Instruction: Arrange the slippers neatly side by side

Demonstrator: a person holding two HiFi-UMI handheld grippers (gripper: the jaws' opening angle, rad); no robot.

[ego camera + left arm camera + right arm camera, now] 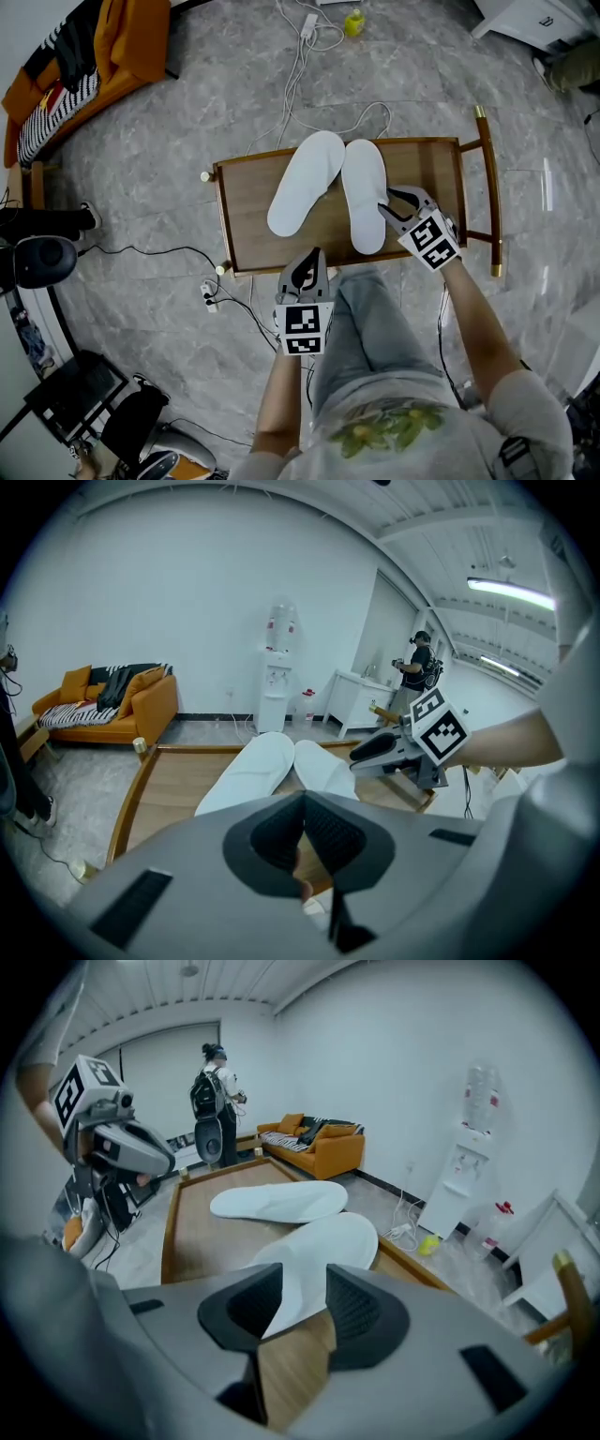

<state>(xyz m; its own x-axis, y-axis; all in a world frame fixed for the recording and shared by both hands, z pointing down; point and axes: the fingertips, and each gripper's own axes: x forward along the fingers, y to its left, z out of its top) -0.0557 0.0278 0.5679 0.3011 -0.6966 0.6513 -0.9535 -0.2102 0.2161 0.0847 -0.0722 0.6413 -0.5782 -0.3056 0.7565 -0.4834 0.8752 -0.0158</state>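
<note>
Two white slippers lie on the low wooden table (248,216), toes together at the far side. The left slipper (306,183) slants away to the left; the right slipper (365,195) lies nearly straight. My right gripper (398,208) is at the right slipper's near right edge, open, with the slipper's heel end (314,1251) showing between the jaws but not pressed. My left gripper (307,272) hovers at the table's front edge, shut and empty (302,803), short of the left slipper (248,771).
A wooden chair frame (487,187) stands against the table's right end. Cables and a power strip (208,295) lie on the floor at left, and a yellow bottle (353,22) stands beyond the table. An orange sofa (84,56) is far left. A person (417,672) stands in the background.
</note>
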